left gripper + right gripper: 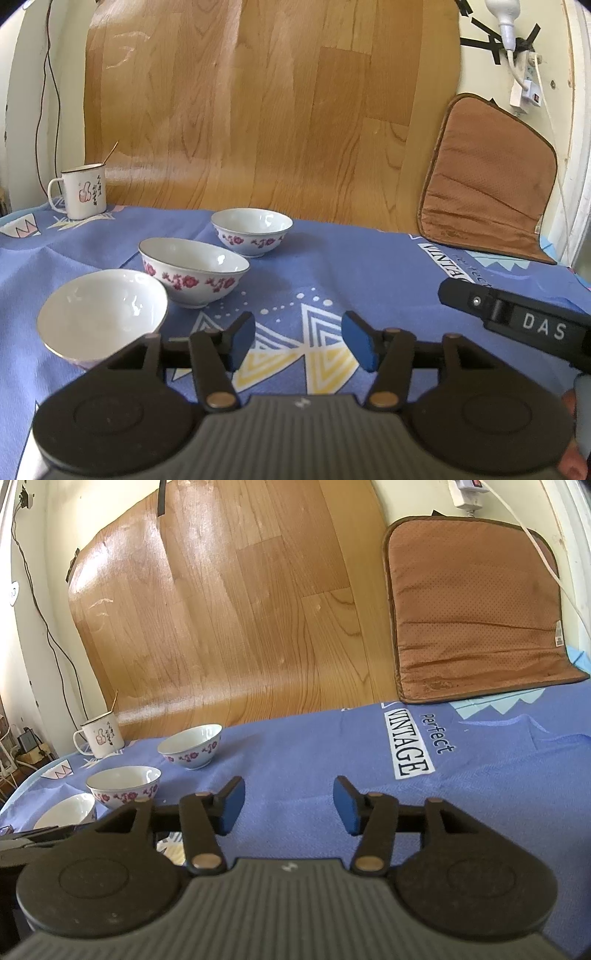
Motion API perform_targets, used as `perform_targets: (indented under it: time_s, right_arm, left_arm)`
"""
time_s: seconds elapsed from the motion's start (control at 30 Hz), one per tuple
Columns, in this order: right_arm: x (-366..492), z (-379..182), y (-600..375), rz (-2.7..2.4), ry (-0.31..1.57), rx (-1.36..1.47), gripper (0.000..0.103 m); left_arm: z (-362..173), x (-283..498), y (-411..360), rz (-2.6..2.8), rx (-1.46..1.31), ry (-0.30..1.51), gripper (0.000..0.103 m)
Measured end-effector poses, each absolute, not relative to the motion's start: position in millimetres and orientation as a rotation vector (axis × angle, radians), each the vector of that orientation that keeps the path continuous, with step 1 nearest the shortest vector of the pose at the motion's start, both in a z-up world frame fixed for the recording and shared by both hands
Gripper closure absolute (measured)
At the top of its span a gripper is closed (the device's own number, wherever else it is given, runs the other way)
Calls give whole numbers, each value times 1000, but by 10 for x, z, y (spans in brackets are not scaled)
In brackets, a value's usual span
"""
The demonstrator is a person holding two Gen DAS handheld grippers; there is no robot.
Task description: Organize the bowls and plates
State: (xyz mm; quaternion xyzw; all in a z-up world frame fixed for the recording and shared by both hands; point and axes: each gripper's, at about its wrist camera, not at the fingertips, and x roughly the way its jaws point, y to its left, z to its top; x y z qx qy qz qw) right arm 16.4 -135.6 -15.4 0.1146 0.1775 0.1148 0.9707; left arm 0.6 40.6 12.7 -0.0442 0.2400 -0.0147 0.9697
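Three floral bowls sit in a diagonal row on the blue patterned cloth (369, 266) in the left wrist view: the nearest bowl (101, 314) just left of the left gripper (298, 338), a middle bowl (194, 271) behind it, and a far bowl (252, 230) beyond. That gripper's jaws stand apart with nothing between them, over bare cloth. An enamel mug (83, 192) stands at the back left. In the right wrist view the right gripper (289, 805) is likewise spread and empty, with all three bowls well off to its left. No bowl is nested yet, so this looks like the approach to a first pick; next, the left gripper would need to swing left and take the nearest bowl's rim.
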Motion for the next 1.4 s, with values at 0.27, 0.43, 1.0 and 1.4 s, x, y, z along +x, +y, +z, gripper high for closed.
perform_targets:
  time_s: [0.27, 0.43, 1.0, 1.4]
  right_arm:
    - [167, -155, -1353, 240, 360, 232, 46]
    - [161, -157, -1359, 247, 357, 240, 45]
    - [164, -163, -1353, 255, 353, 253, 43]
    - [148, -164, -1356, 257, 342, 253, 41]
  left_arm:
    - [137, 6, 397, -34, -81, 482, 49]
    - [138, 9, 389, -33, -76, 481, 48]
    - [133, 20, 365, -45, -60, 478, 47]
    - [138, 17, 422, -64, -96, 475, 45]
